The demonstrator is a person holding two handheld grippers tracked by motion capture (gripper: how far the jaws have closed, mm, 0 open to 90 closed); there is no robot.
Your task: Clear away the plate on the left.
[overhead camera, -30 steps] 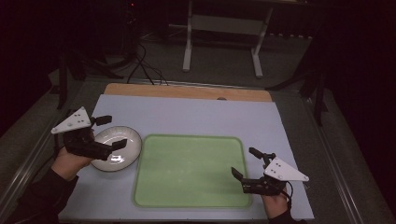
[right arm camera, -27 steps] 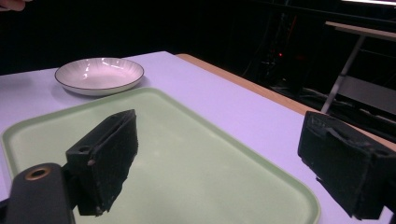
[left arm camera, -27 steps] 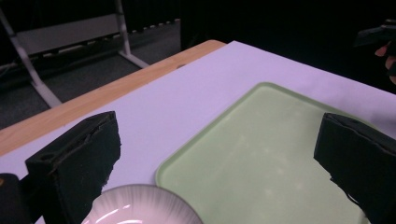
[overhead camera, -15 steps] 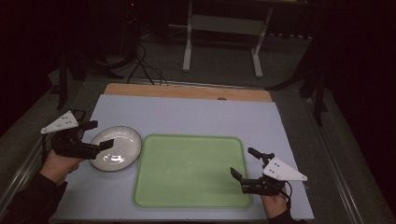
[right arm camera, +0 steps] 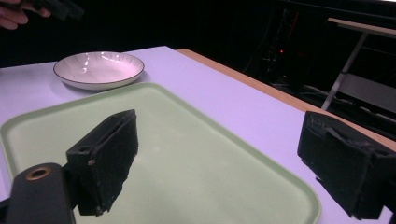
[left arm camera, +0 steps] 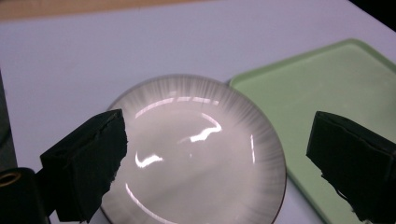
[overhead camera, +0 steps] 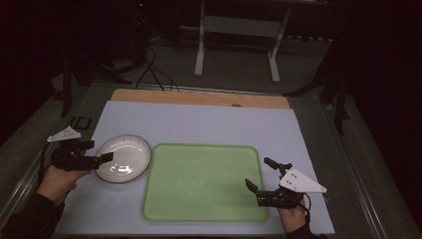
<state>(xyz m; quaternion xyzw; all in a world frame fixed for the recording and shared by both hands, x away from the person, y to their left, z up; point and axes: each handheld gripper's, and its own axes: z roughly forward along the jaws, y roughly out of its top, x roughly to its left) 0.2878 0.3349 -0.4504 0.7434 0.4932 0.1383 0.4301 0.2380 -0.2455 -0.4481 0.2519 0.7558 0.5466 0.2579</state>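
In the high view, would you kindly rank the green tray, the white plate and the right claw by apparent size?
1. green tray
2. white plate
3. right claw, though it sits nearer the camera, so its true size is less sure.

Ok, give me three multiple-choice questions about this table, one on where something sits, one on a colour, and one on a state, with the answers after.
1. Where does the white plate sit relative to the tray?
A. On the tray
B. Beside the tray, on the left tool's side
C. Beyond the tray's far edge

2. What colour is the tray?
A. Light green
B. Red
C. Black

3. How does the left tool stand at the plate?
A. Clamped on the rim
B. Jaws apart, nothing pressed between them
C. Carrying the plate in the air

Answers: 1 B, the high view shows the plate on the pale mat just off the tray's edge. 2 A, all three views show a pale green tray. 3 B, the left gripper view shows both jaws wide apart over the plate, which lies flat on the mat.
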